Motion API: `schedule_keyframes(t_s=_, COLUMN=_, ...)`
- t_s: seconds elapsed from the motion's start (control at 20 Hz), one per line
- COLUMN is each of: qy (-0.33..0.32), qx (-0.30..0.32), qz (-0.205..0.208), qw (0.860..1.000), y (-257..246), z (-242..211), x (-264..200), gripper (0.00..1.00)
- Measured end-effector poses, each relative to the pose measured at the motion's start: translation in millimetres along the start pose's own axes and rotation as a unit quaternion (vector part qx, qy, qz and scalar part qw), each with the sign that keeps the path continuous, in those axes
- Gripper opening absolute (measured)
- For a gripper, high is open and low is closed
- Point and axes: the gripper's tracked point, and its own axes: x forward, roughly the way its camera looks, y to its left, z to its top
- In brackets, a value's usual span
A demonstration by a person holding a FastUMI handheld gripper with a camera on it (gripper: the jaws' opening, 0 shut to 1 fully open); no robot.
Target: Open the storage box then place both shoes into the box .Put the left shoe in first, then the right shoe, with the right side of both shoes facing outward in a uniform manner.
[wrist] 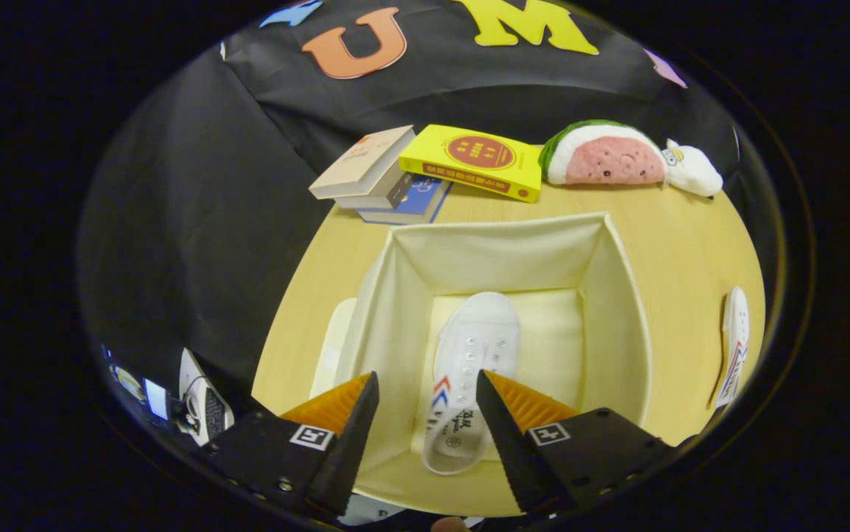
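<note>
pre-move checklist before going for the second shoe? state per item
1. Storage box open: ok, top is open, inside visible.
2. First shoe in the box: ok, lying on the box floor, toe pointing away from the gripper.
3. Gripper free: ok, fingers apart above the shoe's heel end, not pressing on it.
4. Second shoe reachable: ok, on the table outside the box's right wall.
5. Which shoe is left or right: cannot tell.
6. Room in the box for the second shoe: ok, bare floor on the right of the first shoe.
</note>
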Motion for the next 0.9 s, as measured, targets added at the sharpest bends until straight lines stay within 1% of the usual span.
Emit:
schedule_keyframes(t_s=0.1, qy=-0.025, qx=-0.007, qz=-0.006, qw=1.000, y=-9, z=8, x=-16, gripper=0.89)
schedule_keyframes(t_s=0.15, qy=-0.040, qx=-0.011, qz=-0.009, qw=0.999, y=-14, z=12, x=-26, gripper=0.90)
schedule_keyframes(t_s=0.35, qy=-0.099, qx=-0.020, qz=-0.012, qw=0.995, y=-45, z=22, x=-70, gripper=0.91)
schedule_keyframes(t_s=0.45, qy=-0.121, qx=-0.022, qz=-0.017, qw=0.992, y=-68, z=22, x=-94, gripper=0.91)
schedule_keyframes(t_s=0.65, qy=-0.165, qx=-0.009, qz=-0.033, qw=0.986, y=-128, z=22, x=-141, gripper=0.91)
schedule_keyframes(t_s=0.75, qy=-0.182, qx=0.001, qz=-0.054, qw=0.982, y=-170, z=19, x=-161, gripper=0.91)
schedule_keyframes(t_s=0.9, qy=-0.191, qx=0.023, qz=-0.084, qw=0.978, y=-232, z=8, x=-184, gripper=0.91)
